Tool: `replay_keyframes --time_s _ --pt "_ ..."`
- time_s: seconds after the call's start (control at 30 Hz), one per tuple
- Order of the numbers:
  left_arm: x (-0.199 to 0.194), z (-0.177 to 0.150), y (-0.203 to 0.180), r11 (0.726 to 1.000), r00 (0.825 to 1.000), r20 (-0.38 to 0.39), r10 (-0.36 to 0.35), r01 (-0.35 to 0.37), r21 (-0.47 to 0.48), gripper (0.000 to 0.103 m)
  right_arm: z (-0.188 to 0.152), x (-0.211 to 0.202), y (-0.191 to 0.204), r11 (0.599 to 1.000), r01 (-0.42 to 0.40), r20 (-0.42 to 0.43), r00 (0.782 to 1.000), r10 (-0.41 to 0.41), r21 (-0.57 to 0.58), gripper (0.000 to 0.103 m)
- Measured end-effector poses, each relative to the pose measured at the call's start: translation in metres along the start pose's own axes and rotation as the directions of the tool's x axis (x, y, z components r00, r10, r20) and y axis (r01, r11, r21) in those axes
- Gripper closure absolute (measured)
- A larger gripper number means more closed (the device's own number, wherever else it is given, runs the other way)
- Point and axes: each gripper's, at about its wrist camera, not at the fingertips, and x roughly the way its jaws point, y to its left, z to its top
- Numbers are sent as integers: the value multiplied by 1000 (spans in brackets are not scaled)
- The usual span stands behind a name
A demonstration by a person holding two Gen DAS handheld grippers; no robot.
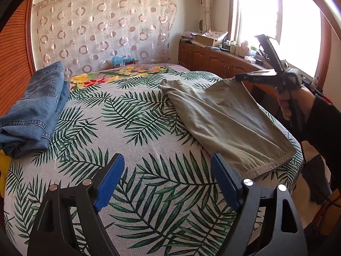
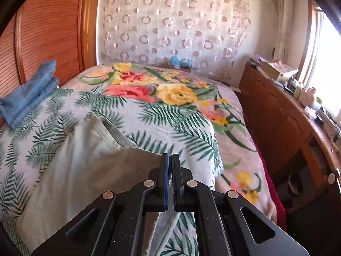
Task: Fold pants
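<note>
The grey-green pants [image 1: 226,117] lie on the right side of the bed [image 1: 132,128], over the palm-leaf cover, with one corner lifted off it. The right claw [image 1: 242,77] is pressed together on that raised corner, and the cloth slopes from it to the mattress. In the right wrist view the same claw [image 2: 170,160] shows its fingers closed on the fabric edge, the pants [image 2: 85,160] spreading to the left below it. The left claw [image 1: 167,181] is spread wide and holds nothing; the near hem lies just right of it. Folded jeans [image 1: 36,111] sit at the far left.
</note>
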Motion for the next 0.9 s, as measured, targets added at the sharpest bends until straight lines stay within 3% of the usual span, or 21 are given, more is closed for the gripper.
replay_keyframes --time_s 0.33,0.7,0.8,0.9 --pt "0 -1 -2 1000 1000 -6 -4 4 5 19 0 40 -21 997 61 -87 995 -57 44 101" --pt "2 -2 -3 1000 1000 -14 -9 9 12 19 -10 15 -24 997 -12 -43 999 16 79 101" --pt "4 -3 -7 1000 1000 -18 -12 12 17 19 -14 22 -28 994 -44 -58 997 50 97 79" --pt "6 -3 -8 1000 1000 -24 -13 14 20 19 -15 37 -32 992 -55 -83 994 65 118 76"
